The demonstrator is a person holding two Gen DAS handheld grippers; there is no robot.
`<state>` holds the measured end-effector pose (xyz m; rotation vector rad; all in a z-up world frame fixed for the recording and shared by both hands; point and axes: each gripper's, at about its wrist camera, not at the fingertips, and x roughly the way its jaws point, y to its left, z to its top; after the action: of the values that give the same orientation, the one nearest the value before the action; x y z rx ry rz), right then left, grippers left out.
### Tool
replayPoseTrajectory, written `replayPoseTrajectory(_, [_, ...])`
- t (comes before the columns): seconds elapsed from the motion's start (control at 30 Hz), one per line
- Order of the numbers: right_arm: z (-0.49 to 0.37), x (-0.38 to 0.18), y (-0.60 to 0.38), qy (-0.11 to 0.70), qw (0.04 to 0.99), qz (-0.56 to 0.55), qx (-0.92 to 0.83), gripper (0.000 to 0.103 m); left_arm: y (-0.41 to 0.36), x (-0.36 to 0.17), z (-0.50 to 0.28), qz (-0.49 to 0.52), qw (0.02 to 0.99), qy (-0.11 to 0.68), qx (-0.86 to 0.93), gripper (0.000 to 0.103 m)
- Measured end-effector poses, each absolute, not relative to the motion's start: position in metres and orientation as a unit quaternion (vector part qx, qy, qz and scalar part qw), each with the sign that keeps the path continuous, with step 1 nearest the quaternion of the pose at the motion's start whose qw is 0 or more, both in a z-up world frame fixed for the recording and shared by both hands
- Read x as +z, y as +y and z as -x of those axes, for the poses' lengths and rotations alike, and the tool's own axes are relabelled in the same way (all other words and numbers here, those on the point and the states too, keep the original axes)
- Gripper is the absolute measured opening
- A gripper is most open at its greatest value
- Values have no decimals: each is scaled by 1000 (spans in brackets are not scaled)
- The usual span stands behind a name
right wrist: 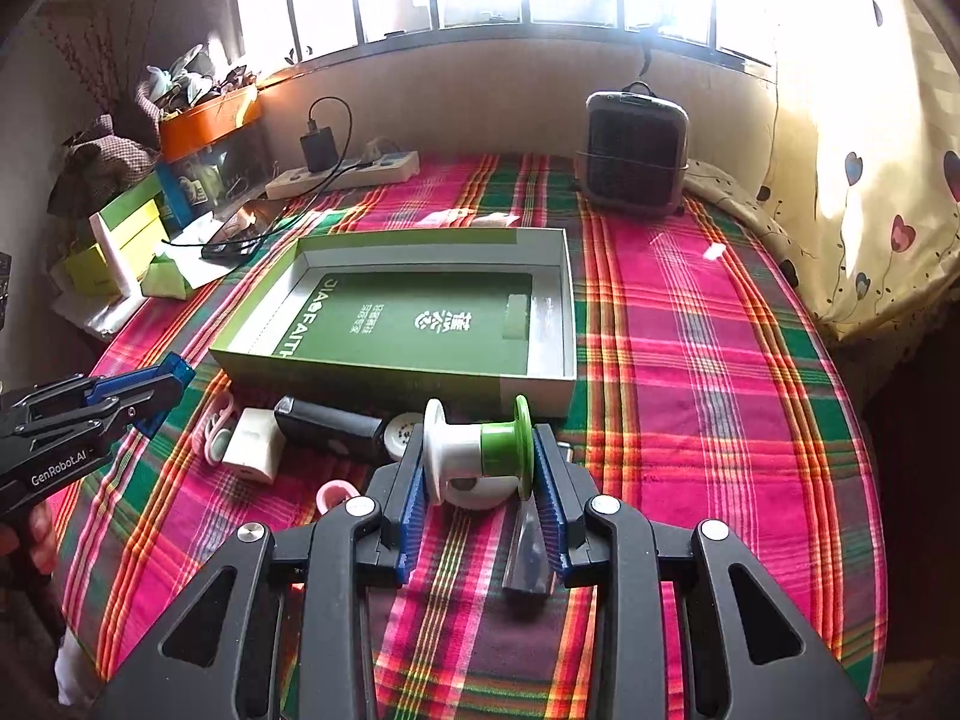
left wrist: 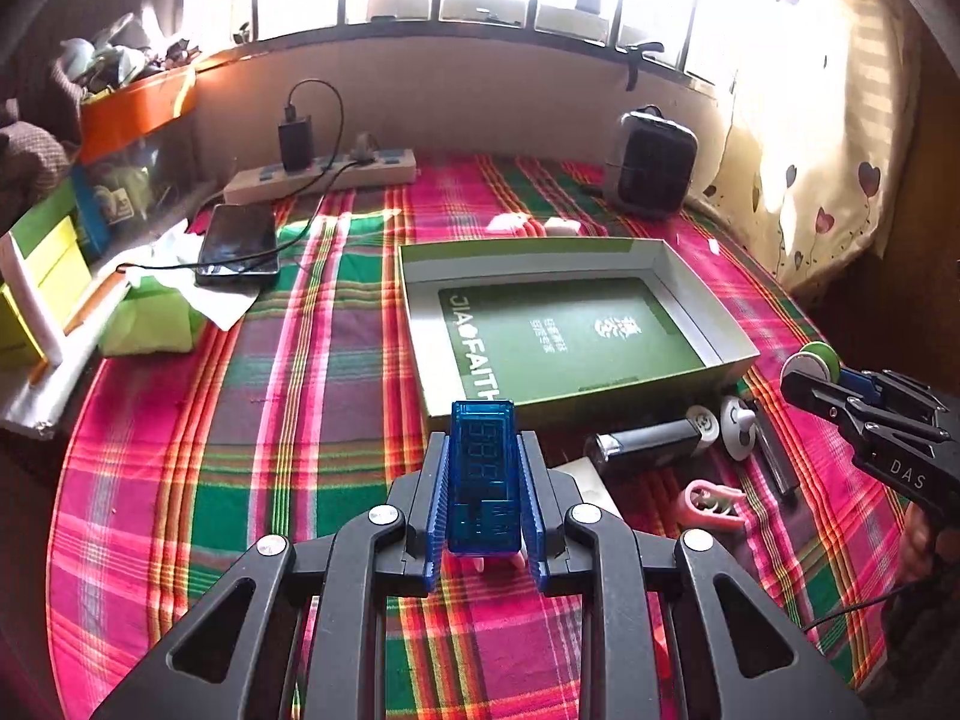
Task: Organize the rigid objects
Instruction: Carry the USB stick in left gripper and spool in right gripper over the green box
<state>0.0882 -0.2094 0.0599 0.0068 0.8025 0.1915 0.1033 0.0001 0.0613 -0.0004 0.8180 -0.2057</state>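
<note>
My left gripper [left wrist: 483,450] is shut on a blue see-through USB meter [left wrist: 483,474] and holds it above the plaid cloth, just before the open green box [left wrist: 729,324]. My right gripper [right wrist: 478,450] is shut on a white and green spool [right wrist: 477,447], held in front of the box's near wall [right wrist: 384,378]. On the cloth by the box lie a black lighter-like device [left wrist: 645,447], a pink clip [left wrist: 711,504], a white round piece [left wrist: 738,426], a white cube [right wrist: 255,444] and a dark flat stick [right wrist: 528,552]. The right gripper also shows in the left wrist view [left wrist: 810,369].
A phone [left wrist: 240,243] on a cable, a power strip [left wrist: 324,174] and green and yellow boxes [left wrist: 42,276] sit at the left. A small heater [right wrist: 636,150] stands at the back. A curtain [right wrist: 870,180] hangs at the right.
</note>
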Motion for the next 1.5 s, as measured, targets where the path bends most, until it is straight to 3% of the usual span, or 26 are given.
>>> replayPoseTrajectory(0.47, [-166,69,-208,395,913,13,97,34,-2,61,-182,10,907,405,-112,21])
replayPoseTrajectory(0.8, [-217,47,-199,427,898,23,106,34,-15,39,-226,0,895,431,-113,21])
replayPoseTrajectory(1.5, [-257,19,-184,451,884,54,111,34,-26,21,-249,-26,891,442,-95,21])
